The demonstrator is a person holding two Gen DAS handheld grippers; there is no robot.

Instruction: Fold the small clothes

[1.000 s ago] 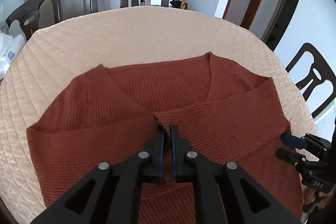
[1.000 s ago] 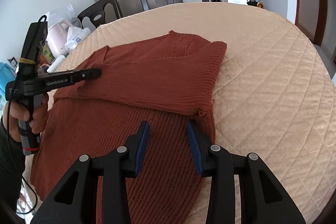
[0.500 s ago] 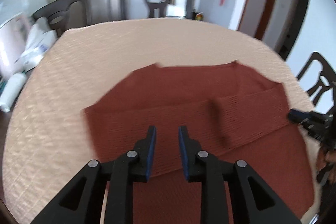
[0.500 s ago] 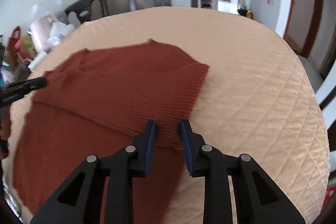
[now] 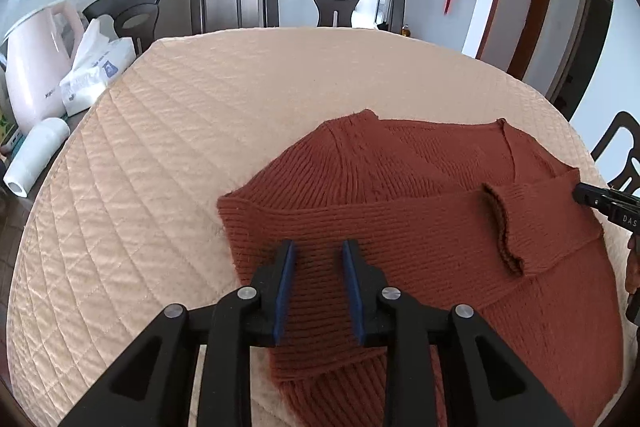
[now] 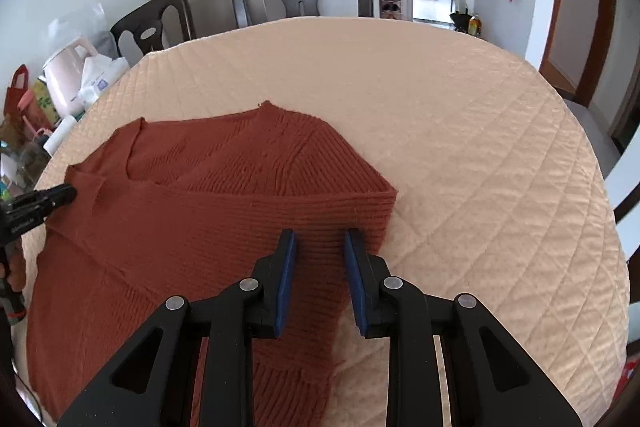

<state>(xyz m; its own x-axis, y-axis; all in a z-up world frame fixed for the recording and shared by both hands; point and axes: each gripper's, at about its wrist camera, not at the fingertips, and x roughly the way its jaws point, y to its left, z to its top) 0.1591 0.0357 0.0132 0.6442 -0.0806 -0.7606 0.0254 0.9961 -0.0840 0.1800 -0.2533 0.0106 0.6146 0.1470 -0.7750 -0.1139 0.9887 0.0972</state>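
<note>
From the left wrist, the left gripper (image 5: 318, 285) hangs released, its fingers parted over the left folded edge of the sweater (image 5: 400, 211) – a soft, light, limp knit on the bench (image 5: 168, 131), best pinched at a doubled edge. From the right wrist, the right gripper (image 6: 320, 279) is likewise released, the sweater's right folded edge just past its fingers – the ribbing should give good purchase there.

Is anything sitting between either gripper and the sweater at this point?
Nothing visible. The left gripper and right gripper, both open, hang directly over the rust sweater, sleeves folded across it, with only bare knit under their fingers.
</note>
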